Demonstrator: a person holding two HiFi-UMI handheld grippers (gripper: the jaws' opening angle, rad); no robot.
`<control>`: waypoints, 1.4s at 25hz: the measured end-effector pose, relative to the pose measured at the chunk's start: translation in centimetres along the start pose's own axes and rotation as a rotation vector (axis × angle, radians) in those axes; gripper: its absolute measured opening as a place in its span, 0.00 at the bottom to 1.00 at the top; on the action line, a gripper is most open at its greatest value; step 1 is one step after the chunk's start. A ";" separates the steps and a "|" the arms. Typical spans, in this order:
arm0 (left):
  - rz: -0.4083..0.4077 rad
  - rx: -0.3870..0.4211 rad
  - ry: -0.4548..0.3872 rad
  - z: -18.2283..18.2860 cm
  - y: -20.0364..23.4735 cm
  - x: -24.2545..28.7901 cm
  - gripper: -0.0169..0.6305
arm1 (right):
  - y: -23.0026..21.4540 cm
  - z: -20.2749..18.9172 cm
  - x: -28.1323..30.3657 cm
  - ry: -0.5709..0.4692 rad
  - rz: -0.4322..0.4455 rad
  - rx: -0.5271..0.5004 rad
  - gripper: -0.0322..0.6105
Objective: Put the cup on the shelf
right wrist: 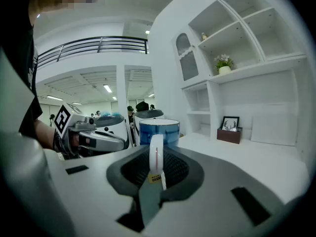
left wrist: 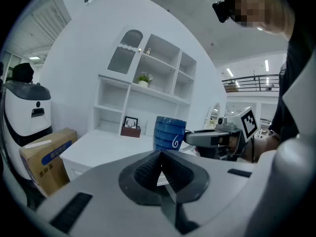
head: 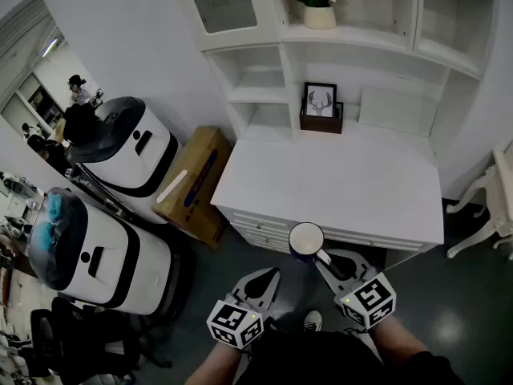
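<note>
The right gripper [right wrist: 156, 157] has its black ribbed pads [right wrist: 174, 168] pinched on the thin white handle [right wrist: 156, 152] of the one cup [right wrist: 159, 130], which hangs upright in the air just off the front edge of the desk [head: 337, 183], over dark floor. The cup is round and glazed blue in ridged bands, with a smooth white inside that looks empty from above. The left gripper [left wrist: 161, 168] hangs just beside it with its own ribbed pads [left wrist: 145, 171] pressed together on nothing. Each gripper carries one marker cube. The desk is flat and matte white, with drawers below and square open shelves [head: 260, 79] behind. At the back of the desktop a black frame [head: 321, 101] with an antler print rises from a dark brown box [head: 321, 123]. Higher up, one cream pot [head: 319, 16] holds pink flowers. Left of the desk lie one carton [head: 192, 183] and two rounded, glossy white machines [head: 128, 147].
</note>
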State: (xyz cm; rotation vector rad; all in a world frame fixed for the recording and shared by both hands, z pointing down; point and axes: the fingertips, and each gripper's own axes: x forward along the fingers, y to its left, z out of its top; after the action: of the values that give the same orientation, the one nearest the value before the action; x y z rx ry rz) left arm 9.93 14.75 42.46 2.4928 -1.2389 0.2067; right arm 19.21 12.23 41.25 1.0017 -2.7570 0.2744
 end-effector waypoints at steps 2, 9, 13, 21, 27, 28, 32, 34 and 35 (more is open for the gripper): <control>-0.002 0.003 -0.002 -0.1 -0.4 -0.1 0.03 | 0.2 0.0 -0.2 -0.003 0.001 -0.002 0.12; -0.003 0.006 -0.007 -0.2 -1.0 -0.8 0.03 | 0.9 0.0 -0.6 -0.007 0.006 -0.005 0.12; -0.004 0.009 -0.010 0.0 -0.8 -1.1 0.03 | 0.9 0.3 -0.3 -0.010 0.001 -0.006 0.12; -0.011 0.010 -0.002 0.2 0.1 -1.6 0.03 | 0.9 1.0 0.4 -0.029 -0.024 0.013 0.12; -0.022 0.008 0.011 0.2 1.1 -1.4 0.03 | 0.5 1.2 1.3 -0.032 -0.041 0.024 0.12; -0.024 0.008 0.012 0.2 1.2 -1.4 0.03 | 0.5 1.2 1.5 -0.031 -0.044 0.026 0.12; -0.028 0.009 0.015 0.4 1.8 -1.5 0.03 | 0.5 1.2 2.0 -0.028 -0.050 0.026 0.12; -0.028 0.008 0.017 0.5 2.1 -1.5 0.03 | 0.5 1.3 2.3 -0.027 -0.051 0.028 0.12; -0.027 0.008 0.017 0.6 2.2 -1.5 0.03 | 0.5 1.3 2.4 -0.025 -0.051 0.030 0.12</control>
State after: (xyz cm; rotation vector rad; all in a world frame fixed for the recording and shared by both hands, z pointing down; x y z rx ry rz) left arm 7.22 14.46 42.04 2.5072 -1.1990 0.2262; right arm 16.92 10.77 40.51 1.0888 -2.7528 0.2974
